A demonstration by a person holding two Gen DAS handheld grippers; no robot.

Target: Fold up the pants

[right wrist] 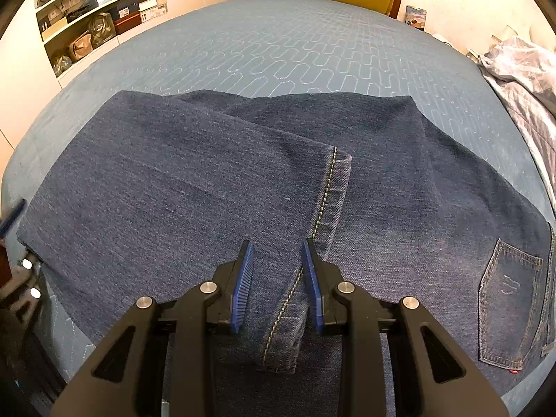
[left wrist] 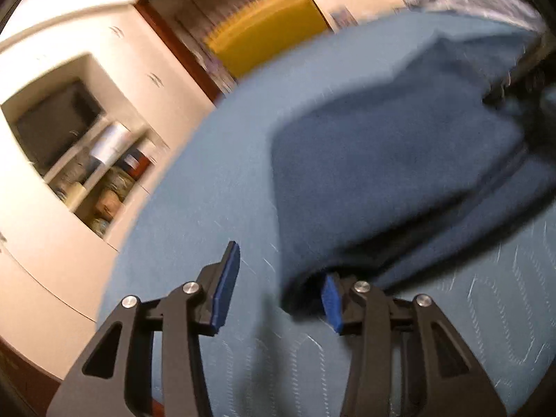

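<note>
Right wrist view: the dark blue denim pants [right wrist: 194, 187] are seen spread across the blue quilted bed cover [right wrist: 295, 45], already doubled over, with the leg end laid back on top of the seat part so that the stitched hem [right wrist: 330, 191] runs diagonally across the pile. The back pocket [right wrist: 507, 305] is showing at the right, so the waist end is judged to lie on that side.

The black right gripper with blue pads [right wrist: 277, 286] is held low over the hem, jaws parted to a moderate gap, with the hem edge running between them; no cloth is seen pinched. That placement is judged to be either a release of the hem on the pile or a line-up for the next fold; which of the two cannot be told.

Over to the left wrist view, heavily blurred: the black left gripper with blue pads [left wrist: 278, 290] is held with its jaws wide apart, nothing between them. The right-hand pad sits at the folded edge of the pants, just under a lifted lip of cloth, while the other pad stands clear over the bare bed cover. This is judged to be the fold line, approached from the side so the doubled layers can be taken together.

The white shelf unit [right wrist: 97, 17] and a pale crumpled quilt [right wrist: 521, 69] are well apart from the work.
</note>
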